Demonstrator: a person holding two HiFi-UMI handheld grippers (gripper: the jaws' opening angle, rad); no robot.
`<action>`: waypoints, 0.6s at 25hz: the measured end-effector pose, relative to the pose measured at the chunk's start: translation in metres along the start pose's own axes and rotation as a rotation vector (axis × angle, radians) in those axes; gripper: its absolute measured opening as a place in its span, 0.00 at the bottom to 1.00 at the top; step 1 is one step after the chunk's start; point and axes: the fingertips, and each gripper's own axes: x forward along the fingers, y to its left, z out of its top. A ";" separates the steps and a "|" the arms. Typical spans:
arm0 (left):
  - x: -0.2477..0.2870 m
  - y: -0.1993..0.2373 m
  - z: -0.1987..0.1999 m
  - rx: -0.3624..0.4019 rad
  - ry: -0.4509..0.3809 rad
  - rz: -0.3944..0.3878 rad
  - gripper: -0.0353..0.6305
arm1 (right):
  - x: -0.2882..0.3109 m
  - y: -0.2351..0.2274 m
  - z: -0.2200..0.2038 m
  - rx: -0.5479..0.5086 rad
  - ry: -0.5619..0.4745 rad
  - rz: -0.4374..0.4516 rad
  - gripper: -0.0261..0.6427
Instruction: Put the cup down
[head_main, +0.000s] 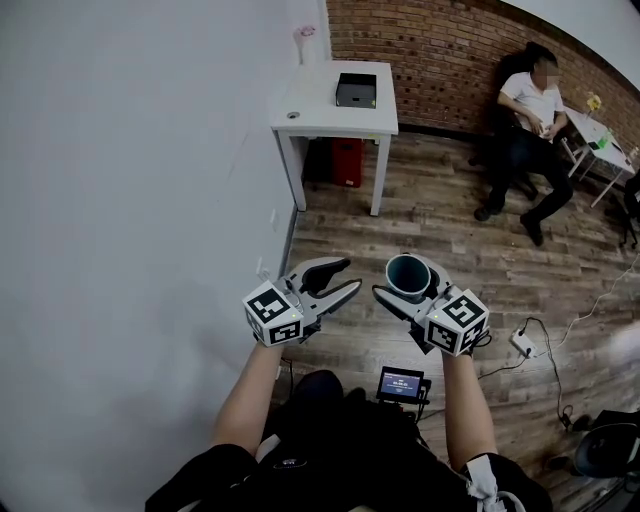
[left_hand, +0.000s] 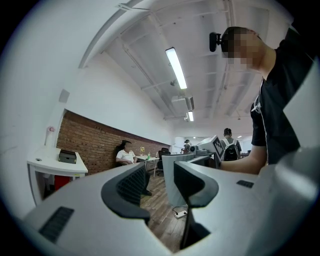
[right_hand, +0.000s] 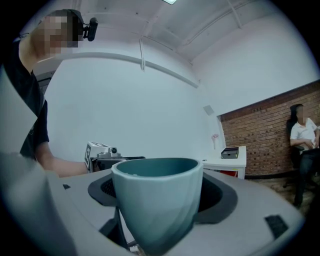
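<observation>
Right gripper: jaws stand wide, pads pressed on either side of the teal cup, holding it clear of the wood floor.
Left gripper: jaws apart with nothing between them; it is about as far from the white table as the right one.
Cup place: in the air, well apart from the white table, on the side towards the person wearing the camera.
Cup inside: dark from the head view, and the rim hides it in the right gripper view; I cannot tell what is in it.
On the white table: a black box, too small to tell what it holds.
Under the white table: a red bin, its top hidden by the tabletop.
Cut off: the cup's foot is lost between the jaws at the bottom edge of the right gripper view.
Cup axis: upright, mouth up, long axis vertical, body narrowing downwards.
</observation>
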 end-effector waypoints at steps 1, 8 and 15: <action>0.002 0.001 0.000 -0.003 0.000 0.003 0.33 | -0.001 -0.002 0.000 0.001 0.001 0.003 0.65; 0.012 0.010 -0.011 -0.019 0.006 0.015 0.33 | -0.002 -0.020 -0.007 0.017 0.005 0.005 0.65; 0.025 0.033 -0.020 -0.024 0.010 0.023 0.32 | 0.006 -0.044 -0.013 0.023 0.008 0.002 0.65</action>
